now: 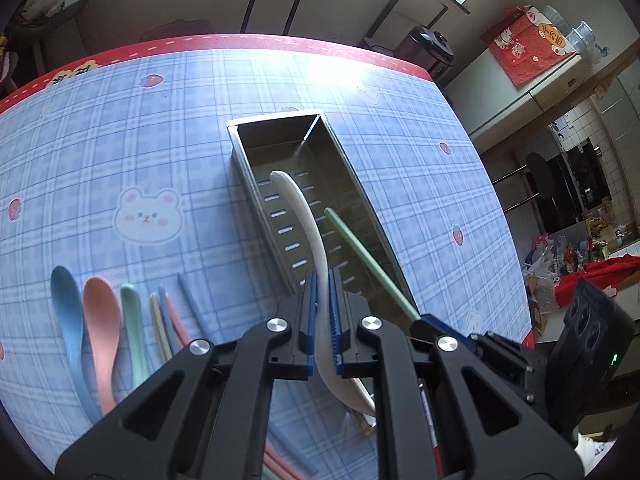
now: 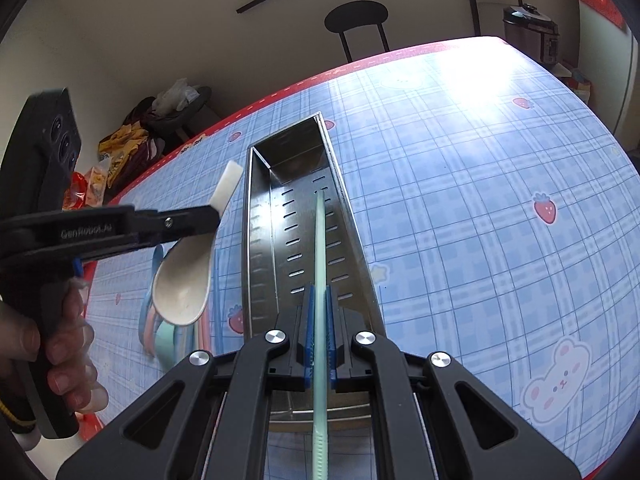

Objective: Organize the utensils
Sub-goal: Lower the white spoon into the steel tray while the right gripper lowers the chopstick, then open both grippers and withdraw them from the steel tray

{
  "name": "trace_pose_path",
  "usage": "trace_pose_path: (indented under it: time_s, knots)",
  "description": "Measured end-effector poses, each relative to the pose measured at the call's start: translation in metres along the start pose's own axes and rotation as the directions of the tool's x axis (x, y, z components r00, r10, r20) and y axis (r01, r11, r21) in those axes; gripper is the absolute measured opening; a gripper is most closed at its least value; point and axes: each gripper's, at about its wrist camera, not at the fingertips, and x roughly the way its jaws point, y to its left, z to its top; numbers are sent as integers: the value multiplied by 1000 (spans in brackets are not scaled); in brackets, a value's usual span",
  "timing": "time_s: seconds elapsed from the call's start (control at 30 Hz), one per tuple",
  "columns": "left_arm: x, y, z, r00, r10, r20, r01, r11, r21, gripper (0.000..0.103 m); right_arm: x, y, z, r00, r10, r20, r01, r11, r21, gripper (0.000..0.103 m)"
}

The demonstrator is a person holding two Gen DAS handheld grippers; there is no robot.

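My right gripper [image 2: 319, 336] is clamped narrow on the green chopstick [image 2: 320, 240], whose long axis runs straight up the middle of the right wrist view, along the metal tray [image 2: 256, 240], its tip over the slotted floor. My left gripper [image 1: 323, 312] is pinched on the white spoon [image 1: 308, 220] by its handle. In the left wrist view the handle end points up-frame over the tray, the bowl hanging below the jaws. In the right wrist view the spoon sits at left, just beside the tray's long wall. So, by my judgement, the chopstick is the better lined up to drop. Remaining spoons [image 1: 100, 312] lie at lower left on the table [image 1: 120, 140].
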Motion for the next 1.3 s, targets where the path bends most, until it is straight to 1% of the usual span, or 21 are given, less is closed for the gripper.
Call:
trace_pose_path:
  time_s: [0.13,0.23,0.33,0.43,0.57,0.7,0.83,0.9,1.07,1.17,1.3]
  knots:
    - [21,3,24,1000,2,-16,-3,1000,-27,10,13,7,5,999,-53,-6,53,998,-33,6]
    - [32,5,38,1000,11,-25,-12,1000,-28,10,24,14,8,997,-82,-15,81,995,-54,6]
    - [41,9,49,999,24,-32,-25,999,-28,10,34,17,9,995,-92,-30,90,994,-65,6]
    - [49,15,57,999,22,-44,-24,999,-44,10,41,19,9,994,-102,-40,99,992,-81,6]
    - [59,14,61,998,36,-59,-38,999,-32,10,49,19,8,992,-117,-57,111,990,-89,6]
    - [64,12,60,997,42,-57,-44,998,-35,10,51,21,5,991,-119,-64,113,989,-93,6]
    - [70,8,59,996,78,-50,-78,997,-4,10,51,23,3,990,-124,-66,117,988,-102,6]
    - [71,5,59,994,105,-41,-105,994,13,10,51,23,3,990,-119,-72,112,988,-104,6]
    - [67,-4,65,993,115,-14,-115,992,53,11,50,24,7,991,-109,-78,100,989,-107,7]
    - [54,-4,66,993,115,6,-115,991,69,14,39,24,13,994,-99,-53,93,989,-115,7]
    - [28,1,64,994,100,49,-103,993,52,16,18,21,20,995,-98,-6,97,989,-110,9]
